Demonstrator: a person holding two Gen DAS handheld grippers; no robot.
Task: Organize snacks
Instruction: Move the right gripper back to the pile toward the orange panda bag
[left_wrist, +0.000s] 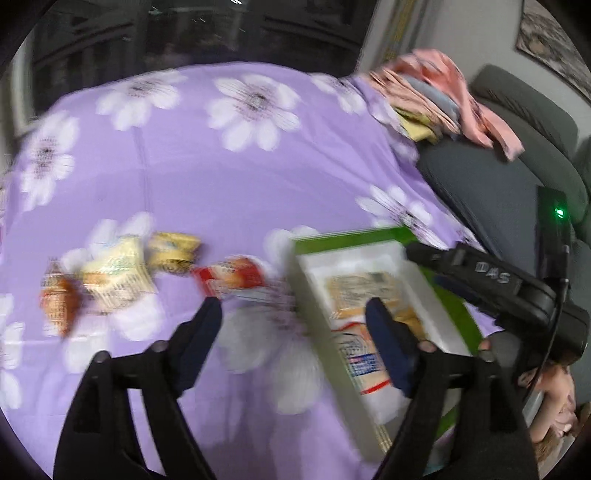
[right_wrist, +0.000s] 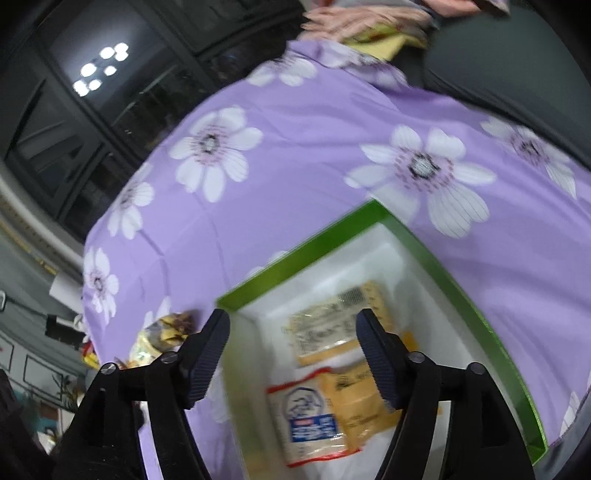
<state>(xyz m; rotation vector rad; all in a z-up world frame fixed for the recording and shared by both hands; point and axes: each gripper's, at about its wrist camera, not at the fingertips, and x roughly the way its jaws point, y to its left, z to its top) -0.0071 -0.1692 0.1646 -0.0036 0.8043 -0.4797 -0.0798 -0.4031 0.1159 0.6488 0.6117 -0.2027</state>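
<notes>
A green box (right_wrist: 303, 247) with a white lining lies on the purple flowered cloth (right_wrist: 295, 147). In it are a tan packet (right_wrist: 332, 325), a white packet with a blue label (right_wrist: 310, 417) and a yellow packet (right_wrist: 362, 402). My right gripper (right_wrist: 291, 328) hangs open above the box with nothing between its fingers. My left gripper (left_wrist: 295, 317) is open and empty too, over the box's (left_wrist: 351, 236) left edge. To its left, loose on the cloth, lie a red packet (left_wrist: 232, 277), two yellow ones (left_wrist: 173, 251) (left_wrist: 114, 277) and an orange one (left_wrist: 59, 299). The picture is blurred.
A heap of pink clothes (left_wrist: 436, 92) rests on a grey sofa (left_wrist: 498, 177) past the cloth's far right corner. Dark windows (left_wrist: 221, 29) stand behind. The right gripper's black body (left_wrist: 495, 284) reaches over the box's right side.
</notes>
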